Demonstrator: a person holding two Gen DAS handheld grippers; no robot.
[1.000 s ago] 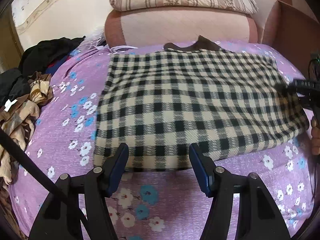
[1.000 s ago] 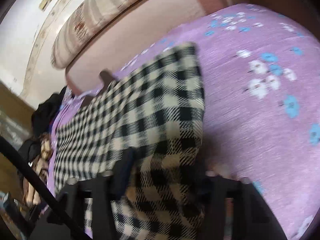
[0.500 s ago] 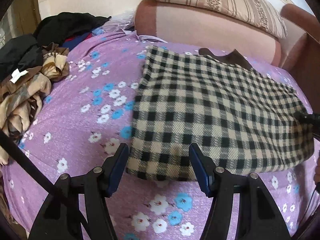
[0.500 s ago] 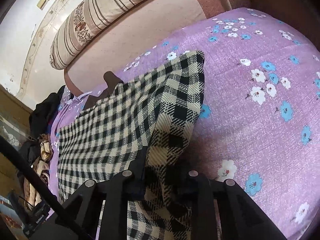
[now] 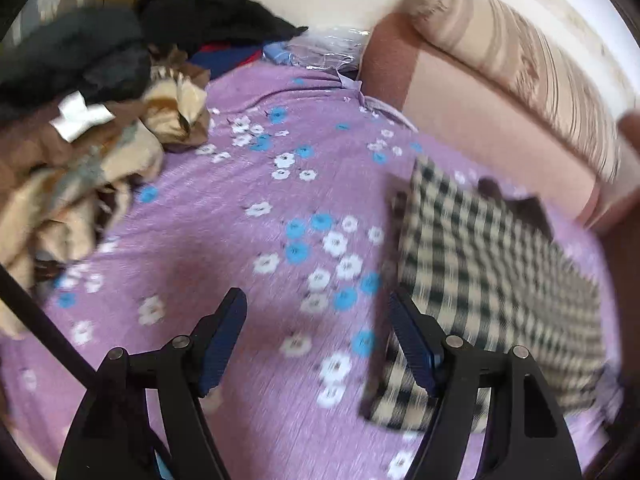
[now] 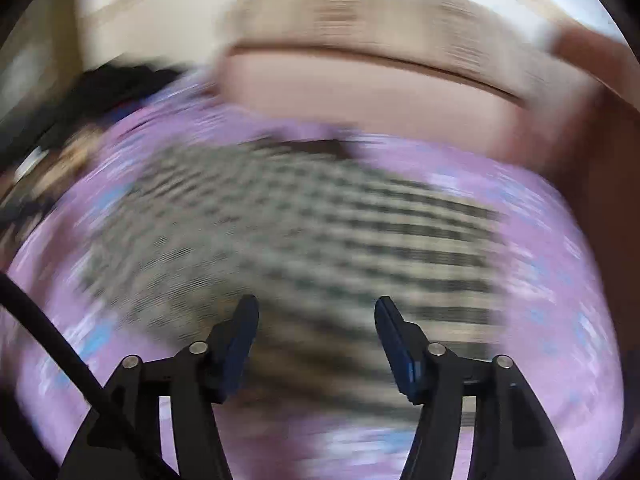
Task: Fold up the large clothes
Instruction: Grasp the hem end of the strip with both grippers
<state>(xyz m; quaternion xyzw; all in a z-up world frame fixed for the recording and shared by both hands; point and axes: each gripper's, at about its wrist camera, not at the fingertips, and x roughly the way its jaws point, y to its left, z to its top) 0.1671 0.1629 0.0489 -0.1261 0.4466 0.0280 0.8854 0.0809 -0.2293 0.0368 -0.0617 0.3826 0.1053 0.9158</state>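
Note:
A cream-and-black checked garment (image 5: pixel 492 280) lies folded flat on the purple flowered bedspread (image 5: pixel 224 224), a dark collar showing at its far edge. In the left wrist view it sits to the right, and my left gripper (image 5: pixel 316 340) hovers over bare bedspread beside its left edge, jaws opening with nothing between them. The right wrist view is heavily blurred: the checked garment (image 6: pixel 304 232) spreads below and ahead of my right gripper (image 6: pixel 316 332), whose jaws are opening and stand apart above the cloth without holding it.
A heap of dark, brown and tan clothes (image 5: pixel 80 120) is piled at the left of the bed. A pink sofa back (image 5: pixel 480 120) with a striped cushion (image 5: pixel 540 68) runs behind the bed. A clear plastic bag (image 5: pixel 324 48) lies near the wall.
My right gripper has let go of the checked fabric, lifted and rolled to face the garment squarely. My left gripper has swung left, off the garment's near edge and toward the clothes heap.

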